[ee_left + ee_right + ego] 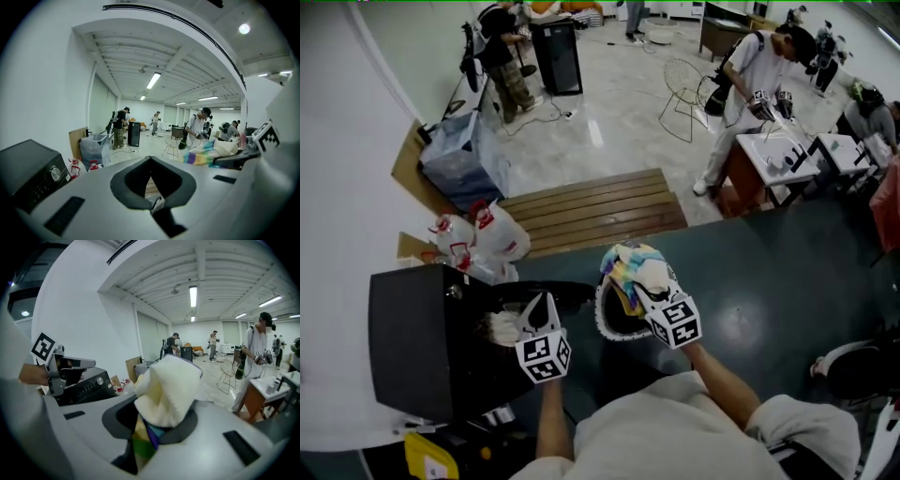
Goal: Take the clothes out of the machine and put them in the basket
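— Starting with the right claw (148, 430): gripping anything?

— Clenching firmly on a bundle of clothes (637, 272). Showing a thick cream fleecy fold on top, bulging out past the jaws, and a striped piece tucked underneath in yellow, green, purple and blue.

— Hanging where?

— Hovering above the far side of the basket (605, 330), not lying in it. Meaning a round basket with a pale scalloped rim and a dark inside, standing on the dark floor (769, 281) just beside the machine (412, 347).

— Looking like what, that machine?

— Looking like a black box, carrying a round knob (55, 173) and a row of buttons on its front panel, and sitting to the left of the basket.

— Turning to the left claw (156, 206)?

— Pinching shut, with only a pale scrap (157, 202) of cloth peeking out at the tips in the left gripper view. Reaching over the machine's top in the head view, close to a whitish lump (502, 328). Not managing to tell whether scrap and lump belong together.

— Touching each other, those two claws?

— Sitting apart: left over the machine, right over the basket.
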`<state>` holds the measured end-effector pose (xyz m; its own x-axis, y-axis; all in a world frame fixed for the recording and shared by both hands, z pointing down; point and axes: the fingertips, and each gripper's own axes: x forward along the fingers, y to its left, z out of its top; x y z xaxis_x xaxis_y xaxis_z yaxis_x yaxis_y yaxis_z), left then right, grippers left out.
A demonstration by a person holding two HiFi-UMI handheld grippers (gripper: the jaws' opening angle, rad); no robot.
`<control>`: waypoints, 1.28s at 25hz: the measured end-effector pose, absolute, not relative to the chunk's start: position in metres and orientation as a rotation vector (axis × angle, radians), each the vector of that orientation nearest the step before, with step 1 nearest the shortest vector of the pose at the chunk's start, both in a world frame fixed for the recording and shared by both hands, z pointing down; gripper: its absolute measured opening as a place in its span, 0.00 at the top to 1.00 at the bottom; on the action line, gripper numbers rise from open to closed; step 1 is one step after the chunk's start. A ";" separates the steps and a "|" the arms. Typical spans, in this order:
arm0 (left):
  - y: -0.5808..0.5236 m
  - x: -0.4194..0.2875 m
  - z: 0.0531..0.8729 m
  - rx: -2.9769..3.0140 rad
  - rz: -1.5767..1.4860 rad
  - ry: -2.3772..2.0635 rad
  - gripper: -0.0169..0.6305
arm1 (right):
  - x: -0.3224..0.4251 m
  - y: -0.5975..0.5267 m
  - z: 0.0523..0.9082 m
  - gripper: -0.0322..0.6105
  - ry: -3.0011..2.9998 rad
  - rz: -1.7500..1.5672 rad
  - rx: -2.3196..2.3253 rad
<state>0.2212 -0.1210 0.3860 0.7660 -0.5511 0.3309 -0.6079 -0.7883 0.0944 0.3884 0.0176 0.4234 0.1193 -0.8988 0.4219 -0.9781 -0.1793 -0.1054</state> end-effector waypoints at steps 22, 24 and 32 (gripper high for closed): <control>-0.138 0.217 0.446 2.628 0.609 -0.961 0.95 | 0.443 -0.004 0.637 0.73 -1.599 1.083 1.997; -0.138 0.214 0.448 2.621 0.613 -0.968 0.95 | 0.445 0.001 0.653 0.38 -1.558 1.100 1.989; -0.140 0.214 0.445 2.611 0.605 -0.987 0.95 | 0.451 0.012 0.639 0.35 -1.571 1.012 2.009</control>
